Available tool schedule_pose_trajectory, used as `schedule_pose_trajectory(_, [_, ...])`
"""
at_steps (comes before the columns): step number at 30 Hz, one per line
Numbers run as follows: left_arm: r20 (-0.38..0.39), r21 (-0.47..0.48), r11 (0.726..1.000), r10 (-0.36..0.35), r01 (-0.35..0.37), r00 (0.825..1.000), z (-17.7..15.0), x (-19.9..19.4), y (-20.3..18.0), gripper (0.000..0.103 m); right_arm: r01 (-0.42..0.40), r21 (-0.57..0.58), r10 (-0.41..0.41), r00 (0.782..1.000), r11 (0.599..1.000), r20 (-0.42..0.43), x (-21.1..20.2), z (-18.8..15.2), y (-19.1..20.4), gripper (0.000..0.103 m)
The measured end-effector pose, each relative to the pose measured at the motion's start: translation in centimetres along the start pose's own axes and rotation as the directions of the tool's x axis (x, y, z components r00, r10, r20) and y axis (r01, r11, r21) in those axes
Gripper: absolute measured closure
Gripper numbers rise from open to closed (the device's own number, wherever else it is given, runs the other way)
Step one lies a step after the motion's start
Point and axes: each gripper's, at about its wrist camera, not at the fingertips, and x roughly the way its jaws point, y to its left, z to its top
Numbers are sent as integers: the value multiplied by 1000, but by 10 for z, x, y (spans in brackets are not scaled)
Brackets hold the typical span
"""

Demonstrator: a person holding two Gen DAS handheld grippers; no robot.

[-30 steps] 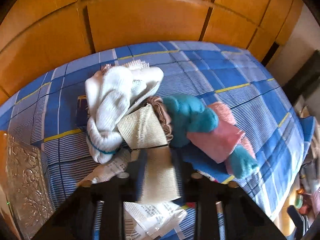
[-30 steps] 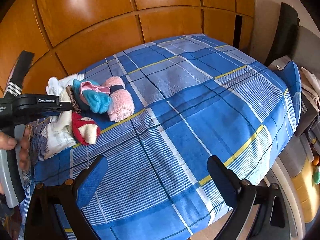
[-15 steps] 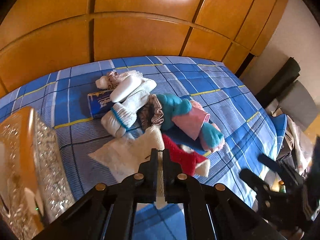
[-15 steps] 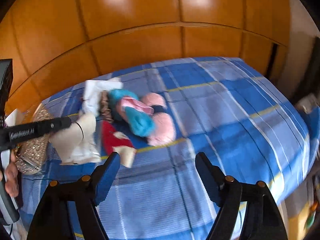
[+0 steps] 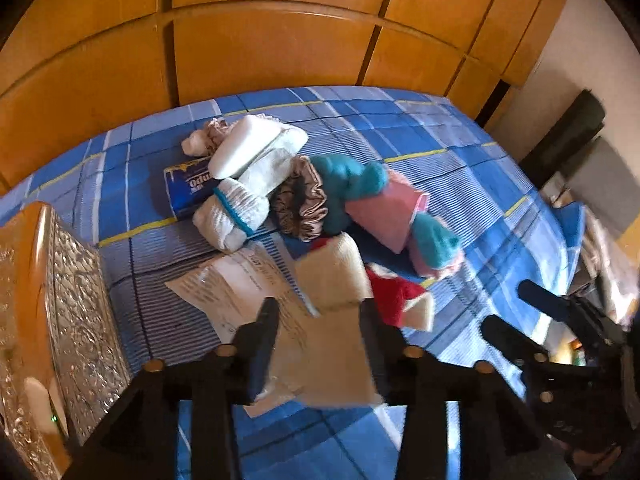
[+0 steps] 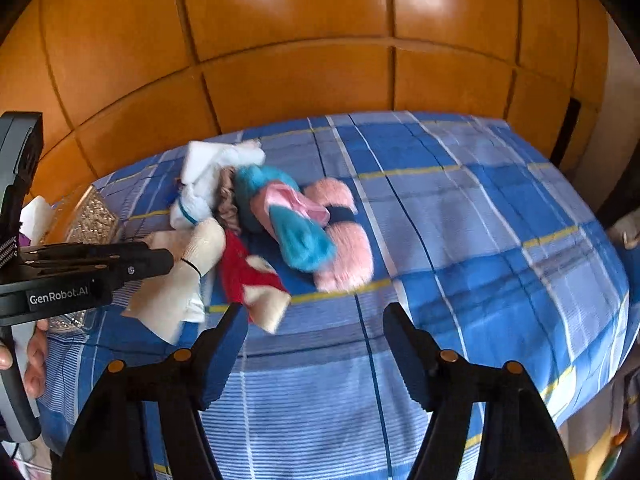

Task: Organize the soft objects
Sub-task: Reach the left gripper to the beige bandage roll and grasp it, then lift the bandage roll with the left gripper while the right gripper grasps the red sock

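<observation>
A pile of soft things lies on the blue plaid bed (image 6: 460, 240): white socks (image 5: 248, 184), a brown scrunchie (image 5: 304, 204), teal fuzzy socks (image 5: 348, 180), a pink cloth (image 5: 384, 216), pink fuzzy socks (image 6: 344, 252) and a red-and-cream sock (image 5: 396, 296). A cream sock (image 5: 336, 320) lies between the spread fingers of my left gripper (image 5: 320, 344), which is open; the same sock shows in the right wrist view (image 6: 188, 276), beside the left gripper's tip. My right gripper (image 6: 316, 348) is open and empty above the bed, just in front of the red-and-cream sock (image 6: 248, 276).
A silver embossed box (image 5: 76, 320) stands at the left. A printed paper (image 5: 240, 292) lies under the cream sock. A blue packet (image 5: 188, 188) lies behind the white socks. A wooden panelled wall (image 5: 260, 48) backs the bed. The bed's right edge drops off.
My left gripper, shut on the cream sock half a second ago, has opened and the sock has dropped free. My right gripper has moved closer to the pile.
</observation>
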Motion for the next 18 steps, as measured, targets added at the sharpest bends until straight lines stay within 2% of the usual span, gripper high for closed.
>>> schedule_pose_trajectory(5, [-22,15,1000,-14,15,1000,2,10,-5,52,-18,14,18,1000,1000,-20,6,-7,-7,32])
schedule_pose_trajectory(10, [-47,-14,998,-59,58,997,4,17,-14,51,-17,2,17,999,1000,-34,12,-13,-8,32])
schedule_pose_trajectory(14, [-99,20,999,-40,43,994,-1,29,-28,53,-17,21,18,999,1000,-47,15,-16,-12,32])
schedule_pose_trajectory(18, [-126,71,997,-23,32,992,-14,34,-38,70,-14,26,16,999,1000,-50,16,-16,-13,32])
